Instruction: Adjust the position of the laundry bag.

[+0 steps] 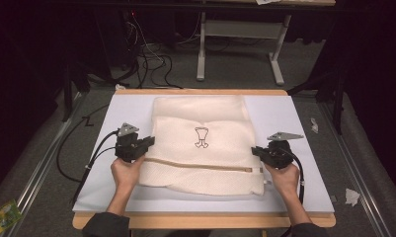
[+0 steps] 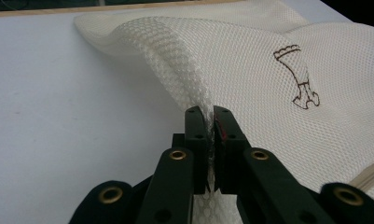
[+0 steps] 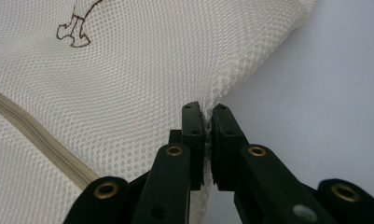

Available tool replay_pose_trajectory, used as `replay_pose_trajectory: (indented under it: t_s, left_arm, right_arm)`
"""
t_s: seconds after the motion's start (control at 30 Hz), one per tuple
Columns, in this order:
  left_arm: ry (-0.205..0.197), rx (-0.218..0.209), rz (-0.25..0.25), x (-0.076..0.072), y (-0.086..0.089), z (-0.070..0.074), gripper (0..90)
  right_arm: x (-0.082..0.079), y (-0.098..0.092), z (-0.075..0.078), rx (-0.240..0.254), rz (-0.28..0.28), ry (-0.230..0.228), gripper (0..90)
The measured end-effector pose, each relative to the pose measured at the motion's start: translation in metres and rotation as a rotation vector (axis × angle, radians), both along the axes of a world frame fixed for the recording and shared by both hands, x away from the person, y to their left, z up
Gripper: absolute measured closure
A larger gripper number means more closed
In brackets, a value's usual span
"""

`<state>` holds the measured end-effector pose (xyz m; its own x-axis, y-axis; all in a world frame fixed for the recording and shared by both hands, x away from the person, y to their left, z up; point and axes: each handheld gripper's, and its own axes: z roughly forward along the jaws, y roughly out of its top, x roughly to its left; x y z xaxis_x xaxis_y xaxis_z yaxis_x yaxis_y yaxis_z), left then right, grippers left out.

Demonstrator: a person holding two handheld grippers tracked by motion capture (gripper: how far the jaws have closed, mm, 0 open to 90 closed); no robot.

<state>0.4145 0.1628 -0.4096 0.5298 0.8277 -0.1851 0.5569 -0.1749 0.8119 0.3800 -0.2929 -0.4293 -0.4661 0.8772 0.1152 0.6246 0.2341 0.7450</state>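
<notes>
White board carries one mesh bag, lying flat at its middle. I have two grippers, one per hand, level, at the bag's sides: left gripper pinches its left edge, right gripper its right edge. Gripper views show mesh lifting; the high view shows four floor scraps beyond.

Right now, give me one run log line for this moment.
left tool: shut on mesh bag left edge | right tool: shut on right edge | bag: flat on table
</notes>
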Motion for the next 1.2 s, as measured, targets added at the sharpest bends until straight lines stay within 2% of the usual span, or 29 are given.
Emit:
replay_pose_trajectory:
  t_s: [0.2, 0.47, 0.6, 0.63, 0.83, 0.97, 1.1, 1.2]
  left_arm:
    - [0.003, -0.006, -0.004, 0.003, -0.006, -0.002, 85.8]
    - [0.021, 0.021, -0.016, 0.006, -0.014, -0.009, 85.4]
    - [0.017, 0.067, -0.015, 0.006, -0.016, -0.015, 84.7]
    - [0.019, 0.089, -0.017, 0.007, -0.016, -0.017, 84.6]
    - [0.033, 0.111, -0.011, 0.008, -0.017, -0.026, 84.0]
    - [0.051, 0.123, -0.007, 0.009, -0.017, -0.031, 83.5]
    - [0.09, 0.124, 0.001, 0.011, -0.015, -0.04, 83.3]
    - [0.106, 0.15, 0.002, 0.012, -0.016, -0.044, 83.4]
  right_arm:
    - [-0.001, -0.007, -0.002, 0.007, -0.017, 0.006, 86.4]
    - [-0.001, -0.014, -0.007, 0.012, -0.033, 0.017, 86.2]
    - [0.0, -0.013, -0.011, 0.013, -0.035, 0.024, 85.8]
    - [0.0, -0.013, -0.012, 0.011, -0.036, 0.024, 85.7]
    - [0.001, -0.011, -0.02, -0.001, -0.04, 0.043, 85.5]
    - [0.002, -0.011, -0.023, -0.001, -0.042, 0.05, 85.1]
    - [0.003, -0.009, -0.027, -0.013, -0.038, 0.061, 85.0]
    - [0.004, -0.007, -0.033, -0.02, -0.039, 0.068, 84.8]
